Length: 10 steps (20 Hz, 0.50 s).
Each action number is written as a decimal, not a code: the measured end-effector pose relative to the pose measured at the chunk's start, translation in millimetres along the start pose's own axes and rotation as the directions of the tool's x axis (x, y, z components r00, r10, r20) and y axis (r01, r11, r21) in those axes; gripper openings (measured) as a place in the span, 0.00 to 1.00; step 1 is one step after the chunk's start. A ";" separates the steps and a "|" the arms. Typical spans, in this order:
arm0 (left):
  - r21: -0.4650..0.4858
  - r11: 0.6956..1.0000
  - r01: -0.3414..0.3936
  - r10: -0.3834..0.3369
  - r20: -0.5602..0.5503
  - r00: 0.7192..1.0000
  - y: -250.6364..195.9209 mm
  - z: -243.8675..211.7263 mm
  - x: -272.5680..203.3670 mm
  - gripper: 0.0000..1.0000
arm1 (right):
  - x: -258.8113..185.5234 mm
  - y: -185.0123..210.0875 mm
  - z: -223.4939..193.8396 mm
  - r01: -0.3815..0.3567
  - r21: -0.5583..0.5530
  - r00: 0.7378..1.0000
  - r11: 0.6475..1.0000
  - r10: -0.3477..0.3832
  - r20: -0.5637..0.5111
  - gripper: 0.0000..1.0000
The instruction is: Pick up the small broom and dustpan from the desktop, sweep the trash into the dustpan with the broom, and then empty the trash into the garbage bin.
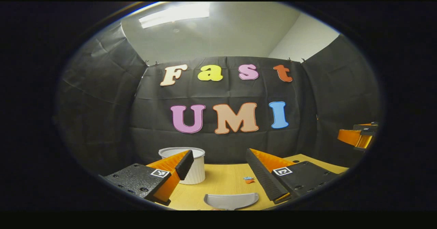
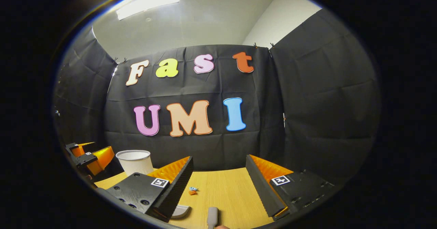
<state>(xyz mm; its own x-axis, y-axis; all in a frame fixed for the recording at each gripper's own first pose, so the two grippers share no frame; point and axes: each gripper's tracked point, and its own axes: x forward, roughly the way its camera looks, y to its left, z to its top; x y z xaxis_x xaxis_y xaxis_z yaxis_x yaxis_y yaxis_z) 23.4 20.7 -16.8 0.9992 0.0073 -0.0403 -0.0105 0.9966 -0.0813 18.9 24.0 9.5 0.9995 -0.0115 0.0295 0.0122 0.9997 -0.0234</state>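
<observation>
In the left gripper view a grey dustpan (image 1: 231,200) lies on the wooden desk (image 1: 222,181) at the bottom, below and between the fingers of my open left gripper (image 1: 218,160). Small blue and orange trash scraps (image 1: 249,179) lie just beyond it, and a white ribbed garbage bin (image 1: 191,166) stands at the back left. In the right gripper view my right gripper (image 2: 218,171) is open above the desk (image 2: 225,191). A grey broom handle (image 2: 212,218) lies under it. The trash scraps (image 2: 193,190) and a dustpan edge (image 2: 181,211) sit to its left, the bin (image 2: 135,161) farther left.
The other gripper (image 1: 358,137) hangs at the right edge of the left gripper view, and the left gripper (image 2: 88,157) appears at the left edge of the right gripper view. Black cloth walls close the desk at the back and sides.
</observation>
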 end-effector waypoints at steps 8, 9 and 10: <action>0.016 1.000 0.004 -0.004 0.002 1.000 0.8 0.8 -0.7 0.94 | 2.8 6.2 -0.6 -0.015 -0.006 1.000 1.000 0.015 -0.001 0.92; 0.016 1.000 0.006 -0.006 0.000 1.000 0.6 1.2 -1.1 0.94 | 2.5 6.9 -1.6 -0.017 -0.005 1.000 1.000 0.017 -0.004 0.92; 0.017 1.000 0.005 -0.005 0.001 1.000 0.7 0.8 -2.4 0.94 | 1.4 7.5 -1.4 -0.017 -0.006 1.000 1.000 0.017 -0.004 0.92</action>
<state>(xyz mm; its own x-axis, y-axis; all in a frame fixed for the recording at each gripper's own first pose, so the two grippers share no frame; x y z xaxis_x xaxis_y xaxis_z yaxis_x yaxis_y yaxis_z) 21.1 21.4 -16.0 0.9992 0.0027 -0.0387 -0.0052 0.9979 -0.0643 20.4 31.5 8.0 0.9997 0.0057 0.0247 -0.0049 0.9995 -0.0297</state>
